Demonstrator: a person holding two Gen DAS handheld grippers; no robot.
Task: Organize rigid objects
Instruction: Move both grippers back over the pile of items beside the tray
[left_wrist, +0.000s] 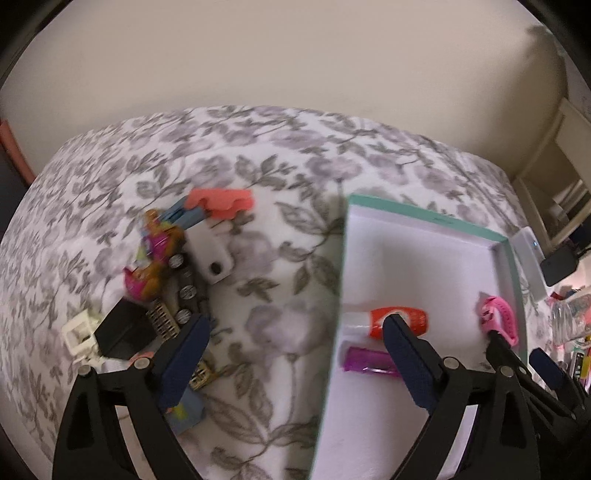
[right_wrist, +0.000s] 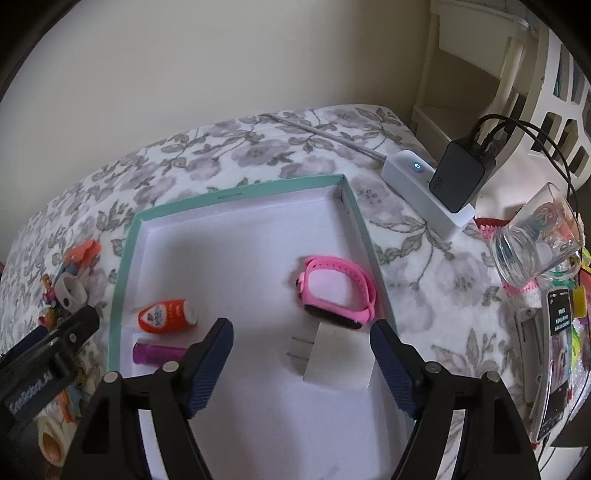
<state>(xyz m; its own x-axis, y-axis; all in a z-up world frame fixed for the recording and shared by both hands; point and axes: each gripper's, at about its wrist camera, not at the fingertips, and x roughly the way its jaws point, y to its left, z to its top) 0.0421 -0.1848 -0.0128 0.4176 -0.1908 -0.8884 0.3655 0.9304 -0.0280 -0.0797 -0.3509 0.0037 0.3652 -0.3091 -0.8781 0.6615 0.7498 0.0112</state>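
The white plug adapter (right_wrist: 338, 356) lies in the teal-rimmed box (right_wrist: 236, 192), between the wide open, empty right gripper (right_wrist: 302, 334). The left gripper (left_wrist: 295, 328), also spread and empty, must next reach the toy pile (left_wrist: 166, 266) beside the box.

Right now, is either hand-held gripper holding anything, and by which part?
Nothing is held. The left hand-held gripper and the right hand-held gripper both stand open; the white plug lies loose in the box.

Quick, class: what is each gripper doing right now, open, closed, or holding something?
Left gripper: open, holding nothing.
Right gripper: open, holding nothing; the white plug lies loose in the box between its fingers.
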